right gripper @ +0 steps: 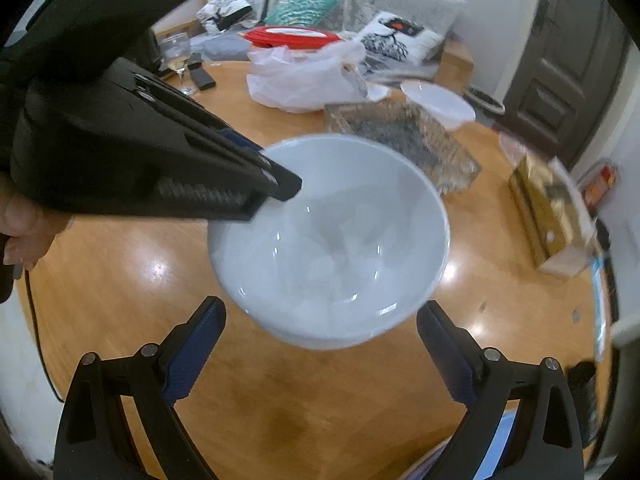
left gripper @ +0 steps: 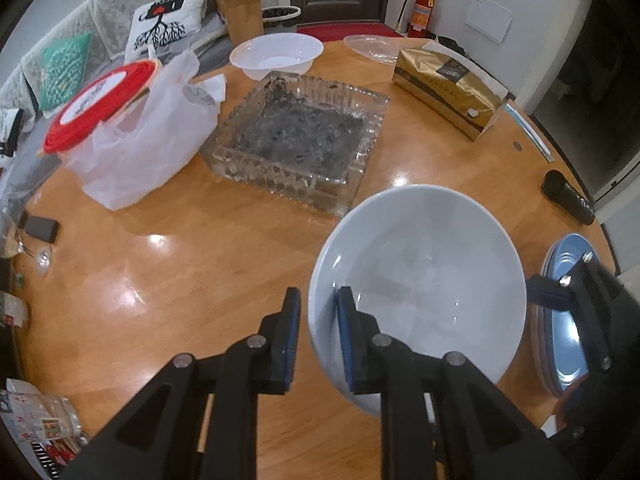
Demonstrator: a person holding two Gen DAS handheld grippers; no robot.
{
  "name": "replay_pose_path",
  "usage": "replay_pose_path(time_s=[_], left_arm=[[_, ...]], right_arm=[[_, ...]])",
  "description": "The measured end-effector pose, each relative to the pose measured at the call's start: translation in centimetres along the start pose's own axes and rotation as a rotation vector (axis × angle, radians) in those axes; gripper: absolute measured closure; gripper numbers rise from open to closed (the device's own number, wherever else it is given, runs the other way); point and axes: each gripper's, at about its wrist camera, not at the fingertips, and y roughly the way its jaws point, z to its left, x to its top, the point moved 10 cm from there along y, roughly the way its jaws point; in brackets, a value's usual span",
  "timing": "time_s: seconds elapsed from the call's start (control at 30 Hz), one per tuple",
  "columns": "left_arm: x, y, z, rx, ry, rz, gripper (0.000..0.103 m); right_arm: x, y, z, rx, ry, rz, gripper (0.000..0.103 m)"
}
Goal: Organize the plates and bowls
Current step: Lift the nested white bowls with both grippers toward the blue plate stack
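Observation:
My left gripper [left gripper: 318, 316] is shut on the rim of a white bowl [left gripper: 424, 276], one finger inside and one outside, and holds it above the wooden table [left gripper: 180, 264]. The same bowl [right gripper: 332, 236] fills the middle of the right wrist view, with the left gripper [right gripper: 276, 184] clamped on its upper left rim. My right gripper [right gripper: 320, 332] is open and empty, its fingers spread just below the bowl. In the left wrist view the right gripper's fingers [left gripper: 548, 292] hang over a stack of blue plates [left gripper: 568, 320] at the table's right edge.
A square glass dish [left gripper: 296, 140] sits mid-table. A white plastic bowl [left gripper: 276, 56] and a clear plate [left gripper: 372, 48] stand at the back. A plastic bag with a red-lidded container [left gripper: 132, 128] is on the left, a gold box [left gripper: 448, 88] on the right, a black cylinder [left gripper: 568, 196] near the edge.

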Motion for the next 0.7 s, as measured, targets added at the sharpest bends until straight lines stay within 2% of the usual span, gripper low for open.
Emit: replay_pose_path(time_s=[0.17,0.3,0.47,0.7], left_arm=[[-0.3,1.1,-0.3,-0.043,-0.016,0.020,0.088],[-0.2,1.6,-0.5,-0.050,-0.014,0.020,0.087],[0.0,1.8,-0.4,-0.072,-0.024,0.015,0.086],[0.1,1.9,-0.5,-0.080,-0.026,0.005,0.086]], right_arm=[[-0.4,1.2,-0.5,0.032,0.069,-0.010,0.008],[0.2,1.7,-0.5,0.053,0.054,-0.025,0.008],[0.7,2.8,-0.5,0.081,0.057,-0.026,0.001],[0.9,3.5,-0.5,0.096,0.073,-0.010,0.001]])
